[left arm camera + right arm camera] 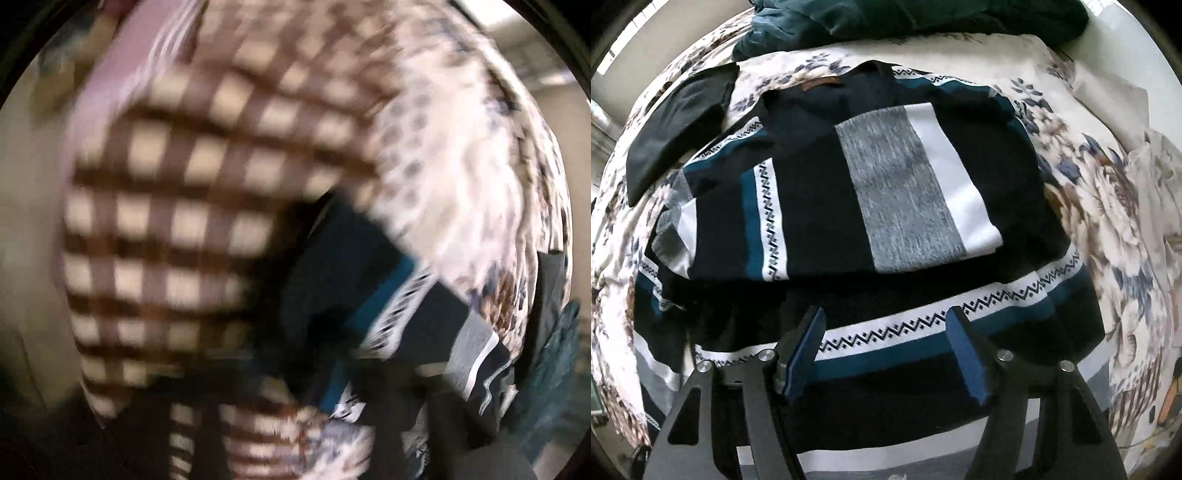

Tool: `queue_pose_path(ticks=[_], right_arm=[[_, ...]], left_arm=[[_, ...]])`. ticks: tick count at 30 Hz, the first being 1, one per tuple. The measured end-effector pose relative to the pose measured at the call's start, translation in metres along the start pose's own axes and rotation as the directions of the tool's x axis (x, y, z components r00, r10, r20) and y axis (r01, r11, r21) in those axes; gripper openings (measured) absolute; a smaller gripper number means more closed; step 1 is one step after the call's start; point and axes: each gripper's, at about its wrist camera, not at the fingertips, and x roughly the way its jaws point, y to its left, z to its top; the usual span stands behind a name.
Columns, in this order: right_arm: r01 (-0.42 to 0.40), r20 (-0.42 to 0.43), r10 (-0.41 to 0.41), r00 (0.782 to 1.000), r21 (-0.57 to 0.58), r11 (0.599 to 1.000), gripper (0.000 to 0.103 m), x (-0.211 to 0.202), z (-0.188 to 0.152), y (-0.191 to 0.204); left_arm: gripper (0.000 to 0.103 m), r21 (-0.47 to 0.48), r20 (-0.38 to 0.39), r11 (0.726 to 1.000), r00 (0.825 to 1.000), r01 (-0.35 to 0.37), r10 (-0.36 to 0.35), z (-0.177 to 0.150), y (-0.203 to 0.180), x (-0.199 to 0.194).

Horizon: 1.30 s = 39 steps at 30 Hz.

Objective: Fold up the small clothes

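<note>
Where striped sweater (849, 192) lies, floral bedspread (1108, 206) covers bed

Floral-printed cream bed cover (1108, 206); bearing folded navy striped patterned sweater (849, 192), flat dark grey garment (676, 125), rumpled teal cloth (820, 22).

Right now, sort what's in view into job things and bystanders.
Job: striped sweater; right tool, open above it.
Lying about: dark folded cloth; teal bundle; checked cloth; floral bedspread.

text: none legible | collar tag on striped shirt (820, 83) too small/blurred | no nos./signs
</note>
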Motion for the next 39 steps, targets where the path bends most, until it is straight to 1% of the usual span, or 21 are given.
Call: queue_pose_path(ticks=[3, 4, 5, 7, 10, 15, 16, 18, 19, 21, 22, 25, 27, 28, 31, 32, 33, 34, 35, 37, 39], right_arm=[[0.023, 0.003, -0.023, 1.0, -0.035, 0.999, 0.069, 0.001, 0.0, 0.004], [0.038, 0.008, -0.038, 0.999, -0.054, 0.998, 0.07, 0.002, 0.001, 0.007], [0.046, 0.011, -0.046, 0.999, -0.063, 0.997, 0.075, 0.001, 0.003, 0.009], [0.023, 0.025, -0.022, 0.999, -0.058, 0.998, 0.076, -0.002, 0.008, 0.008], [0.005, 0.025, -0.004, 1.0, -0.033, 0.999, 0.077, -0.003, 0.017, -0.001], [-0.02, 0.005, 0.02, 1.0, 0.039, 0.999, 0.077, -0.003, 0.017, -0.039], [-0.023, -0.002, 0.023, 1.0, 0.055, 0.998, 0.077, -0.002, 0.016, -0.048], [-0.024, -0.011, 0.025, 1.0, 0.083, 0.996, 0.077, 0.0, 0.013, -0.068], [-0.016, -0.016, 0.018, 1.0, 0.096, 0.995, 0.077, 0.0, 0.012, -0.08], [-0.005, -0.019, 0.007, 1.0, 0.115, 0.993, 0.077, 0.002, 0.012, -0.1], [0.007, -0.022, -0.004, 1.0, 0.124, 0.992, 0.077, 0.003, 0.012, -0.111], [0.02, -0.021, -0.017, 1.0, 0.146, 0.989, 0.077, 0.003, 0.018, -0.139], [0.029, -0.022, -0.027, 0.999, 0.145, 0.989, 0.077, 0.001, 0.024, -0.152], [0.027, -0.023, -0.024, 0.999, 0.147, 0.989, 0.077, 0.0, 0.026, -0.159], [-0.009, -0.027, 0.013, 1.0, 0.154, 0.988, 0.077, -0.003, 0.037, -0.177], [-0.029, -0.02, 0.032, 0.999, 0.156, 0.987, 0.077, -0.006, 0.041, -0.181], [-0.046, -0.014, 0.049, 0.999, 0.158, 0.986, 0.077, -0.009, 0.044, -0.184], [-0.075, -0.002, 0.077, 0.997, 0.165, 0.983, 0.077, -0.013, 0.05, -0.189], [-0.096, 0.008, 0.096, 0.995, 0.171, 0.98, 0.077, -0.016, 0.055, -0.191], [-0.158, 0.035, 0.155, 0.987, 0.199, 0.967, 0.077, -0.023, 0.069, -0.196], [-0.236, 0.049, 0.231, 0.972, 0.229, 0.945, 0.077, -0.022, 0.085, -0.196]], left_arm=[[0.007, 0.15, 0.133, 0.988, 0.991, -0.038, 0.017, 0.004, -0.029, -0.028], [0.007, 0.221, 0.179, 0.974, 0.984, -0.044, 0.004, 0.003, -0.043, -0.042], [0.007, 0.264, 0.206, 0.963, 0.979, -0.048, -0.007, 0.004, -0.054, -0.051], [0.007, 0.372, 0.263, 0.928, 0.962, -0.035, -0.069, -0.001, -0.08, -0.077], [0.007, 0.494, 0.293, 0.87, 0.941, 0.004, -0.171, -0.012, -0.125, -0.107], [0.007, 0.742, 0.2, 0.659, 0.898, 0.121, -0.391, -0.079, -0.227, -0.151], [0.007, 0.786, 0.156, 0.599, 0.889, 0.152, -0.431, -0.102, -0.25, -0.154], [0.007, 0.865, 0.018, 0.449, 0.882, 0.222, -0.472, -0.165, -0.301, -0.149], [0.007, 0.878, -0.03, 0.408, 0.879, 0.25, -0.476, -0.187, -0.315, -0.145], [0.007, 0.92, -0.157, 0.258, 0.88, 0.296, -0.449, -0.259, -0.35, -0.128], [0.007, 0.928, -0.205, 0.199, 0.878, 0.315, -0.432, -0.291, -0.362, -0.119], [0.007, 0.937, -0.305, 0.063, 0.892, 0.344, -0.334, -0.378, -0.381, -0.082], [0.008, 0.934, -0.342, 0.007, 0.902, 0.357, -0.264, -0.42, -0.385, -0.055], [0.008, 0.932, -0.356, -0.013, 0.906, 0.363, -0.227, -0.437, -0.386, -0.043], [0.014, 0.908, -0.418, -0.05, 0.899, 0.415, -0.131, -0.473, -0.385, -0.017], [0.031, 0.909, -0.417, -0.059, 0.902, 0.413, -0.113, -0.477, -0.385, -0.013], [0.043, 0.895, -0.446, -0.068, 0.89, 0.442, -0.097, -0.477, -0.384, -0.012], [0.068, 0.885, -0.464, -0.069, 0.881, 0.46, -0.094, -0.474, -0.383, -0.017], [0.079, 0.885, -0.466, -0.065, 0.879, 0.461, -0.106, -0.465, -0.381, -0.022], [0.08, 0.898, -0.438, -0.035, 0.887, 0.438, -0.146, -0.434, -0.376, -0.033], [0.082, 0.926, -0.363, 0.034, 0.911, 0.376, -0.194, -0.381, -0.372, -0.041]])
